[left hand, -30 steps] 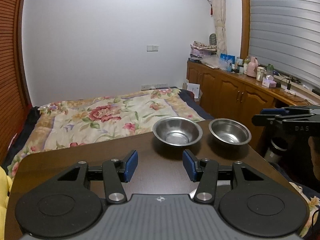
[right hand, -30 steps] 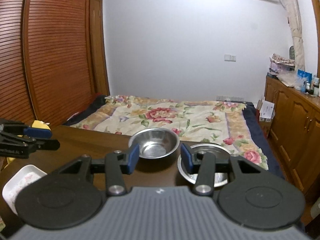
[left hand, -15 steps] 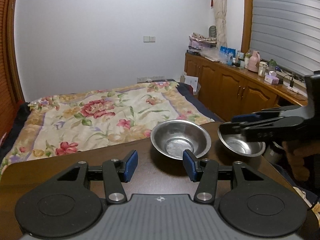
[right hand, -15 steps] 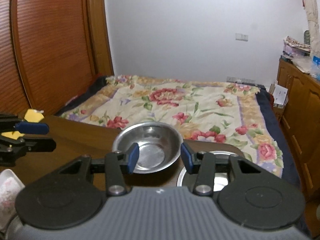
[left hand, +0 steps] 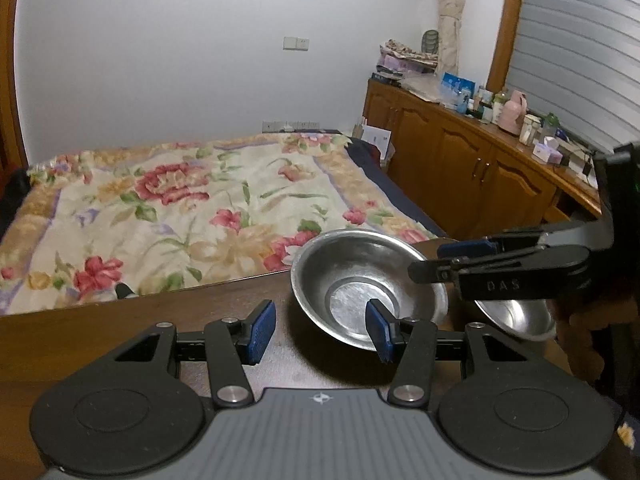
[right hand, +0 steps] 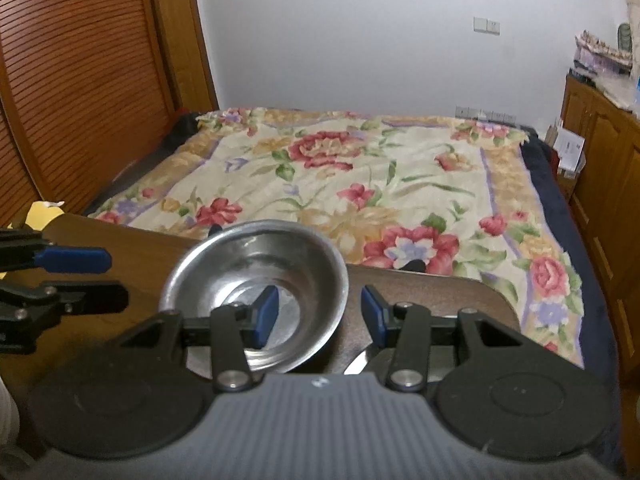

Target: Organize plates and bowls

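Two steel bowls stand on the dark wooden table. The nearer bowl lies just ahead of my open left gripper, whose right pad overlaps its near rim. My right gripper is open across that bowl's right rim, with the left pad inside and the right pad outside. In the left wrist view the right gripper reaches in from the right over the rim. The second bowl sits behind it, partly hidden, and shows as a sliver under the right gripper.
The table's far edge is close behind the bowls, with a flowered bed beyond. Wooden cabinets with bottles run along the right wall. My left gripper shows at the left of the right wrist view.
Both grippers have come forward to the bowls. The right gripper swung left from the second bowl and now straddles the nearer bowl's rim. Both stay open.
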Tool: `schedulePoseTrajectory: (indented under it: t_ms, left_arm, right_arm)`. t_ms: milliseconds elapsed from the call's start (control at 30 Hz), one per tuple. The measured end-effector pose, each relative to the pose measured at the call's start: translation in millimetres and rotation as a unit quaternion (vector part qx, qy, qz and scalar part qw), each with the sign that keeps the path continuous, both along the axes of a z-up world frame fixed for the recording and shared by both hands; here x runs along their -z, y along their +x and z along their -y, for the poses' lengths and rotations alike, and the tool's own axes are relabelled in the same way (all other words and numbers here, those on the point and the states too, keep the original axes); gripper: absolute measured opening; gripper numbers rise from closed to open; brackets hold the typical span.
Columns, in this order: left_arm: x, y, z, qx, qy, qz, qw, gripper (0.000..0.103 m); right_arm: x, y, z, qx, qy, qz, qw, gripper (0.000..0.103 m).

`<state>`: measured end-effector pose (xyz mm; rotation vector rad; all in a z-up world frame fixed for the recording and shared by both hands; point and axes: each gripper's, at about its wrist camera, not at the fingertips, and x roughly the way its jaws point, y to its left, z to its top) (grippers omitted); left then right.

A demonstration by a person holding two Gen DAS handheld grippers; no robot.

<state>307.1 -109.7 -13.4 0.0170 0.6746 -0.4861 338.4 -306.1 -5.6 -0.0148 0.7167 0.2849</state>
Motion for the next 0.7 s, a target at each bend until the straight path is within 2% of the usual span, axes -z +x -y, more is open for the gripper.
schedulePoseTrajectory:
  t_ms: [267, 500, 700]
  left_arm:
    - [12, 19, 4, -0.006, -0.01, -0.026, 0.9996, 0.052]
    - [21, 22, 0, -0.007, -0.015, -0.045, 0.9989, 0.05]
    - [23, 22, -6, -0.011, -0.022, -0.057, 0.9981, 0.041]
  right_arm:
    - [4, 8, -4, -0.004, -0.013, -0.019, 1.0, 0.046]
    - [5, 10, -10, -0.016, -0.01, -0.026, 0.999, 0.041]
    - [6, 8, -13, -0.026, 0.005, -0.032, 0.999, 0.034]
